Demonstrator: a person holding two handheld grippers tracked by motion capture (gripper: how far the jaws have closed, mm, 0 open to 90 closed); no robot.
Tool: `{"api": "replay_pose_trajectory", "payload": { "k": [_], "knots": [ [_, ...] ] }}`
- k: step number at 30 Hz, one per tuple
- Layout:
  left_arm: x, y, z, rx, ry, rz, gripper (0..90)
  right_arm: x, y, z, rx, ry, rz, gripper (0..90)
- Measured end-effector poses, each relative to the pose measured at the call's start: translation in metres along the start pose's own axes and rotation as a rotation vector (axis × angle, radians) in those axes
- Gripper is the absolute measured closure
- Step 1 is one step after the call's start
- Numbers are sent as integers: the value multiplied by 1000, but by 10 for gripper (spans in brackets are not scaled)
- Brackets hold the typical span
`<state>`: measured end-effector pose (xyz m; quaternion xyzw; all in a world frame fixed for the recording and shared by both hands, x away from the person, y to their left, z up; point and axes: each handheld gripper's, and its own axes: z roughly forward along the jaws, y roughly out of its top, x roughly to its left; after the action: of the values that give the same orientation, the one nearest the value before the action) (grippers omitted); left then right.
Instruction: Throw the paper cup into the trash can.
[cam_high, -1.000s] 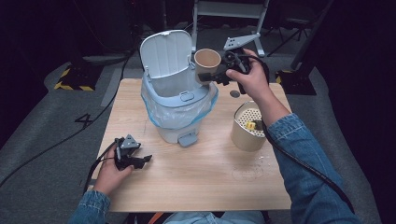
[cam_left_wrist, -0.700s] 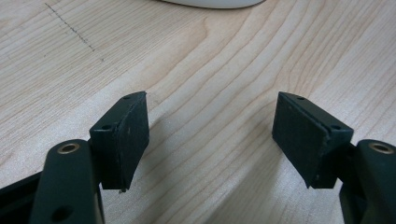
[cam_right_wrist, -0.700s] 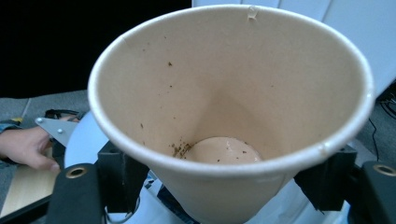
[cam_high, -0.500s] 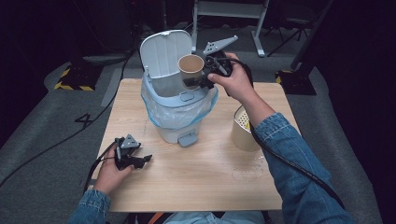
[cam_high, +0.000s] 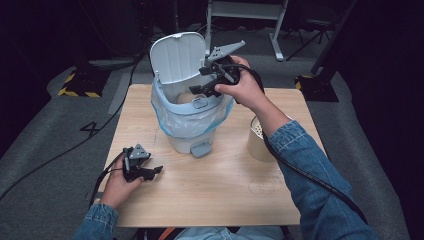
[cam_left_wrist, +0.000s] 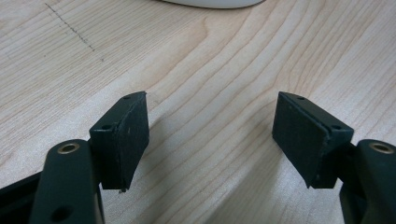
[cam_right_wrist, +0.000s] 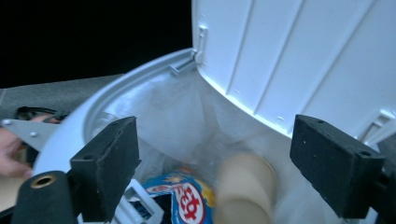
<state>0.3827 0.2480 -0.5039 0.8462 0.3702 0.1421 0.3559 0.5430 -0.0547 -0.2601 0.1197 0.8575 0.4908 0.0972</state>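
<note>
A pale blue-grey pedal bin (cam_high: 192, 125) with a clear liner stands on the wooden table (cam_high: 225, 185), its lid (cam_high: 177, 57) raised. My right gripper (cam_high: 200, 91) hovers over the bin's mouth. Its jaws have just been opening, and they stand apart with nothing pressed between them (cam_right_wrist: 215, 140). A tan paper cup (cam_right_wrist: 245, 186) is blurred below the pads inside the liner and appears in the high view as well (cam_high: 185, 97). My left gripper (cam_high: 152, 171) rests on the table at the front left, open and empty (cam_left_wrist: 212, 126).
A beige perforated container (cam_high: 260, 140) stands right of the bin, partly behind the right forearm. A printed snack wrapper (cam_right_wrist: 182, 196) lies in the bin. The bin's pedal (cam_high: 201, 148) faces the front. Dark floor and cables surround the table.
The right hand carried the paper cup left and down over the bin. The cup has left the jaws and now lies inside the liner. The left hand has stayed put.
</note>
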Motion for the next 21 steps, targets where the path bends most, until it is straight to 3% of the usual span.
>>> {"api": "replay_pose_trajectory", "payload": {
  "k": [9, 21],
  "knots": [
    [0, 0, 0, 3, 1, 6, 276, -1, -4, -27, -22, 26, -24, 157],
    [0, 0, 0, 2, 1, 5, 276, 0, -28, -86, -47, -8, -2, 162]
  ]
}}
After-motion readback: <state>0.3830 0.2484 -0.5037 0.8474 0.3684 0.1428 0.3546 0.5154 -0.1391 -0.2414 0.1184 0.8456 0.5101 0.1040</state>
